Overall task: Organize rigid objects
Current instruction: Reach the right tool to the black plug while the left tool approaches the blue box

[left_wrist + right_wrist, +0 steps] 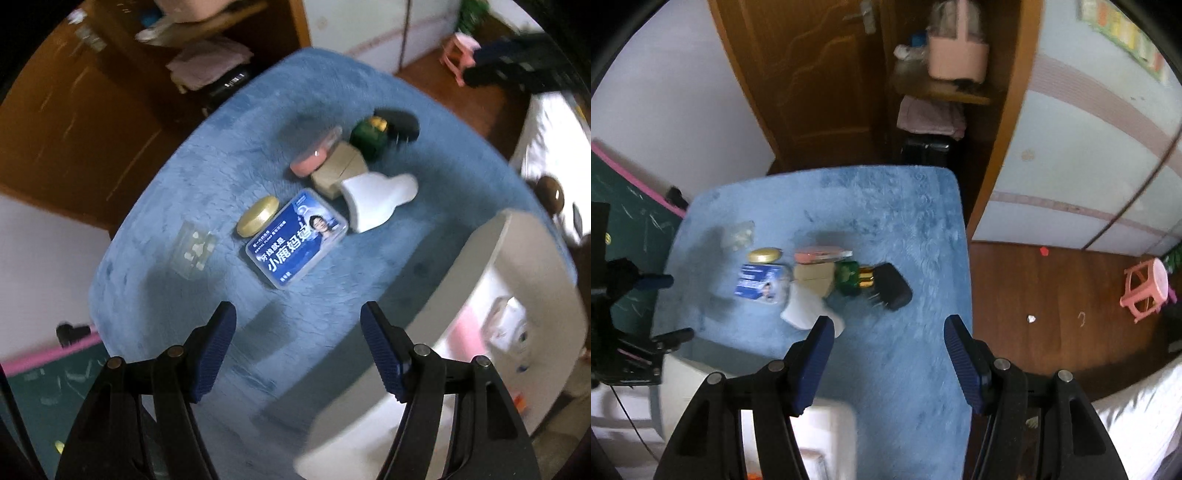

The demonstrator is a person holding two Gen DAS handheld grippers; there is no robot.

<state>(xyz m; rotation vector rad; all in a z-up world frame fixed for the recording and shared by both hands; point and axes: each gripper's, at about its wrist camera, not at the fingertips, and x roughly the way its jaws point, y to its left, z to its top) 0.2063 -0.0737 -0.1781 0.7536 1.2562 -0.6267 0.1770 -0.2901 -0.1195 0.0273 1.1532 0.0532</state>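
Note:
On a blue plush table top lie a blue dental floss box, a gold lid, a white bottle, a tan box, a pink case, a green bottle with gold cap, a black brush and a clear plastic piece. My left gripper is open and empty, held above the table before the floss box. My right gripper is open and empty, near the white bottle, the green bottle and the black brush.
A white bin stands at the table's near right; it also shows in the right wrist view. A wooden door and shelf with a pink basket stand behind. A pink stool stands on the wood floor.

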